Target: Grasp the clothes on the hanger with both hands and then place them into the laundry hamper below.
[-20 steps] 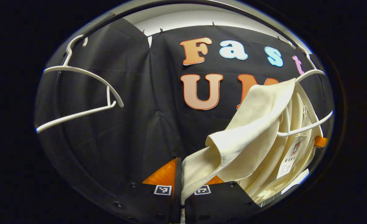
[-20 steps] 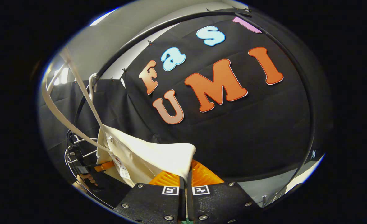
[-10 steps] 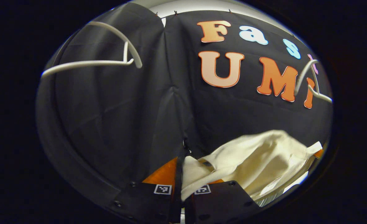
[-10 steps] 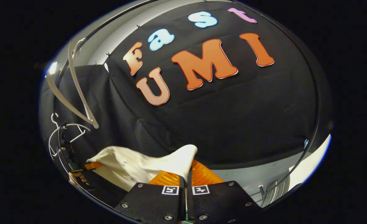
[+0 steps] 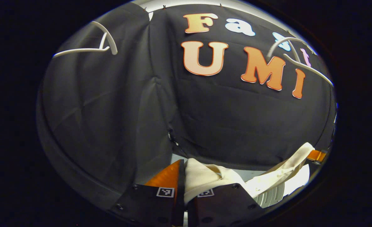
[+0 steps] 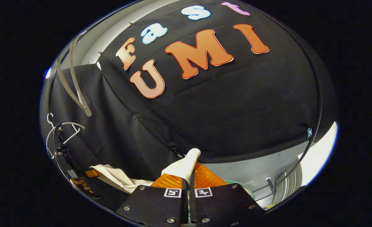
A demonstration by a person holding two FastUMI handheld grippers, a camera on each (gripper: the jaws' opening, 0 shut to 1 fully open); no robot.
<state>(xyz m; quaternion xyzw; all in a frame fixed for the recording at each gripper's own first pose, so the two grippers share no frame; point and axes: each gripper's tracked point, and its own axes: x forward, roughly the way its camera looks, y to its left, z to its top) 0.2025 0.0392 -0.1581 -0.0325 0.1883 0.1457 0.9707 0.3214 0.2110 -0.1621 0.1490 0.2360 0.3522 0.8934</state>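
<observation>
While clamped between fingers [image 5: 170, 178], cream garment [image 5: 204, 178].

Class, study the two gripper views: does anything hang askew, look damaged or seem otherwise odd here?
Nothing looks damaged or spilled. The cream garment is off its hanger and pinched in both the left gripper and the right gripper, sagging between them. Two bare white hangers hang tilted above, as expected once emptied.

My jaws hide the pinched garment [image 5: 201, 178] edge; its far end runs past the view's edge.
</observation>
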